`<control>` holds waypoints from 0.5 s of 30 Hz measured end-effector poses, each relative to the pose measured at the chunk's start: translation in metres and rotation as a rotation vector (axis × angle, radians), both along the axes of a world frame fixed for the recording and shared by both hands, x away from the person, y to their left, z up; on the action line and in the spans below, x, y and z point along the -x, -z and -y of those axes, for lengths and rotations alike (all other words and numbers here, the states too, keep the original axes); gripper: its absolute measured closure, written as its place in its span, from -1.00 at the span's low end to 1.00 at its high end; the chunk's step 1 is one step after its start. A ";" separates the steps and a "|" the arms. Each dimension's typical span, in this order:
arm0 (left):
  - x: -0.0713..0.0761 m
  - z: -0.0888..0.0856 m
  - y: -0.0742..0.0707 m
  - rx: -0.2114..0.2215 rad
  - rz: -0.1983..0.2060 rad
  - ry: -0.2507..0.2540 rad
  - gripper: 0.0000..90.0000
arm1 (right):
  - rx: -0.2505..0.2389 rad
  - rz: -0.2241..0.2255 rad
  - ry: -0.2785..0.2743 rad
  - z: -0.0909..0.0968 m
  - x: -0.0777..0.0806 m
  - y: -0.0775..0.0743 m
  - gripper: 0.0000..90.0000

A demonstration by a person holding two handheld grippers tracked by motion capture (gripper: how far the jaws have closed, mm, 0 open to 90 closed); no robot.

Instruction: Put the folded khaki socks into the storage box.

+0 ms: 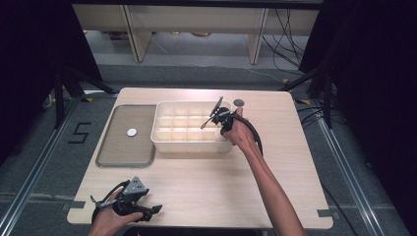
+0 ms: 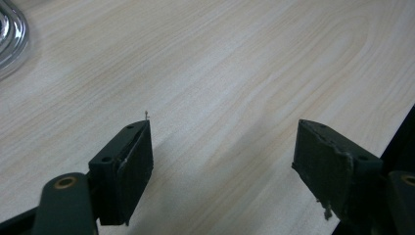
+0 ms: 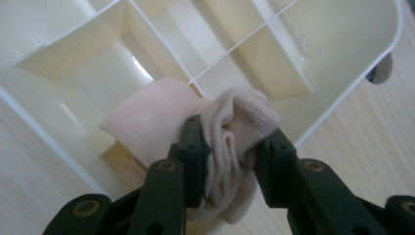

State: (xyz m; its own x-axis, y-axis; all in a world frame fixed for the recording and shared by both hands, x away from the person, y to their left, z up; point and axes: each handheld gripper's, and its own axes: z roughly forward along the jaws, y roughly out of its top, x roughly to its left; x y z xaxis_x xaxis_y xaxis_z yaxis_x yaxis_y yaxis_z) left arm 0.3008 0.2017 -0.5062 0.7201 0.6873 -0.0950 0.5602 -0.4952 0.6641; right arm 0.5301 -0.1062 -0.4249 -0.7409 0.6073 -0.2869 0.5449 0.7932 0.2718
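Note:
A cream divided organiser box (image 1: 169,140) stands at the middle of the wooden table (image 1: 206,182). My right gripper (image 1: 216,120) hangs over the box's right end, jaws shut on a bunched pale pink cloth (image 3: 230,132). In the right gripper view the cloth droops over the box's compartments (image 3: 293,58), and my right gripper (image 3: 230,161) pinches its folded part. My left gripper (image 1: 147,211) rests at the table's near left edge. Its jaws stand wide apart in the left gripper view, where my left gripper (image 2: 222,161) has only bare wood between its fingers.
A flat grey tray (image 1: 115,147) lies left of the box, with a small white disc (image 1: 132,132) on it. A dark round disc (image 1: 239,103) sits on the table behind the box's right end. Shelving legs and cables stand beyond the table.

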 end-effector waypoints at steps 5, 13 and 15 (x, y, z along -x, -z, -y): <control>0.000 0.000 0.000 0.008 -0.007 0.003 -0.50 | -0.036 -0.029 0.018 0.005 0.000 0.011 0.53; 0.000 0.000 0.001 0.006 -0.008 0.004 -0.50 | -0.077 -0.042 0.035 0.008 0.000 0.014 0.42; 0.000 0.000 0.001 0.006 -0.010 0.002 -0.50 | -0.118 -0.027 0.054 0.009 0.001 0.007 0.29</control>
State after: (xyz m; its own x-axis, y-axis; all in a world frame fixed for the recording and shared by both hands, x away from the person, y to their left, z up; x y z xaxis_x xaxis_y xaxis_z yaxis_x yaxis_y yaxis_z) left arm 0.3006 0.2012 -0.5070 0.7204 0.6853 -0.1062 0.5660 -0.4924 0.6612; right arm 0.5287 -0.1157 -0.4319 -0.7130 0.6747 -0.1908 0.5942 0.7259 0.3463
